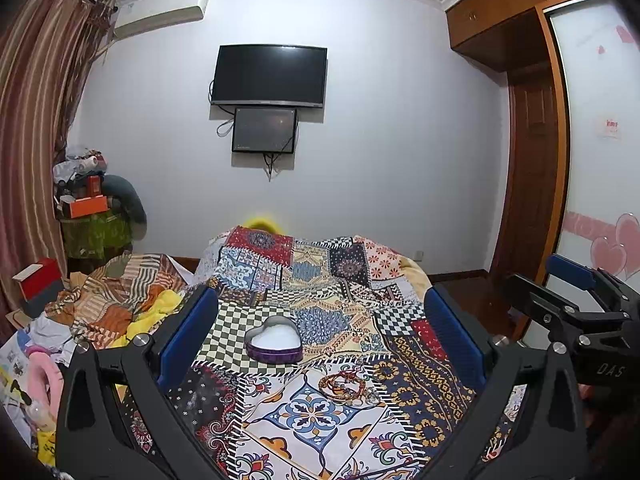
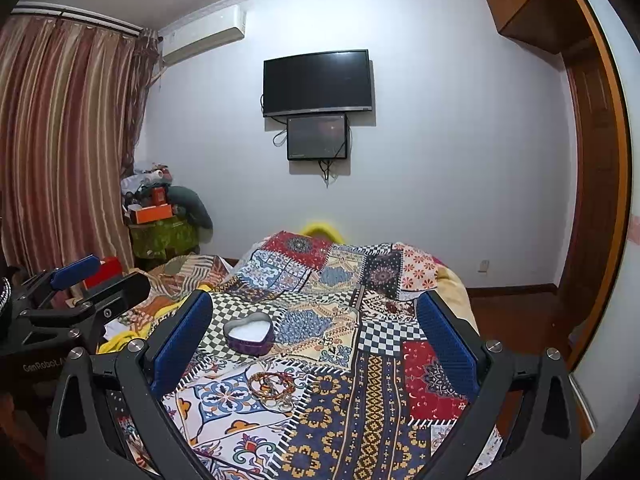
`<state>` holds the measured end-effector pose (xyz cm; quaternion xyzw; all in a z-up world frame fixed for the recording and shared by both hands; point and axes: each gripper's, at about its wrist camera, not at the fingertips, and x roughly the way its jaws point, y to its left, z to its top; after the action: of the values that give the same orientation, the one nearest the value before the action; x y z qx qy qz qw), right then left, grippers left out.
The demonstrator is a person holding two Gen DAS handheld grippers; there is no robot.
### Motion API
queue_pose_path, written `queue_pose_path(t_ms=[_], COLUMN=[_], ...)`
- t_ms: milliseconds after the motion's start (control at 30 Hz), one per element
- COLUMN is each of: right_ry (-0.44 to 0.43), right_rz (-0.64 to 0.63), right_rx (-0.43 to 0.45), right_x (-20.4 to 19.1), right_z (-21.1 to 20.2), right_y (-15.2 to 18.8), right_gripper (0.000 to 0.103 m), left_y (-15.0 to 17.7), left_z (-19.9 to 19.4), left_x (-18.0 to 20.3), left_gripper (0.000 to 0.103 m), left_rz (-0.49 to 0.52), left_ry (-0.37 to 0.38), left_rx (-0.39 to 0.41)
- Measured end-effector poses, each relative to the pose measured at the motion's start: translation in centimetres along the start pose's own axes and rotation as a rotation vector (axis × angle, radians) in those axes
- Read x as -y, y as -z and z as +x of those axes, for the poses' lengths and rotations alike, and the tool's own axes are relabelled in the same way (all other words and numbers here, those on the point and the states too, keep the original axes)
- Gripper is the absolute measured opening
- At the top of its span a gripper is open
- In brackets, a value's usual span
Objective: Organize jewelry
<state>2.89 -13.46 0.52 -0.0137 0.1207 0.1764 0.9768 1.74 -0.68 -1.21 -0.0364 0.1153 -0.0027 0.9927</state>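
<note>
Big patchwork quilt (image 1: 320,288) covers the bed. Both grippers, left (image 1: 320,344) and right (image 2: 316,344), hover over it, jaws wide apart, holding nothing. A purple heart box (image 1: 274,339) sits open, white lining, looks empty. The jewelry (image 1: 347,388) is piled just in front of it.

home bedroom | bed w/ patchwork quilt (image 1: 320,280) | wall TV (image 1: 269,75) | curtains (image 2: 60,140) | wardrobe (image 1: 520,80)
</note>
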Motion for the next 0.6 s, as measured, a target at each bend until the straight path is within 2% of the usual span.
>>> queue_pose_path(t_ms=[167,367,600], right_ry=[0.001,0.026,0.034], right_rz=[0.019,0.038,0.054], right_rx=[-0.055,-0.165,-0.286], right_x=[0.7,2.3,3.8], right_z=[1.8,5.1,8.3], right_y=[0.9,3.3,5.8], right_gripper=[0.101,0.101,0.101], left_y=[1.0,3.0,6.3], left_z=[2.1,5.8,10.6], left_x=[-0.2,-1.1,-2.8], left_gripper=[0.103,0.103,0.103], left_rz=[0.000,-0.004,-0.062], left_ry=[-0.018,-0.065,-0.026], left_rx=[-0.051,-0.165,-0.333])
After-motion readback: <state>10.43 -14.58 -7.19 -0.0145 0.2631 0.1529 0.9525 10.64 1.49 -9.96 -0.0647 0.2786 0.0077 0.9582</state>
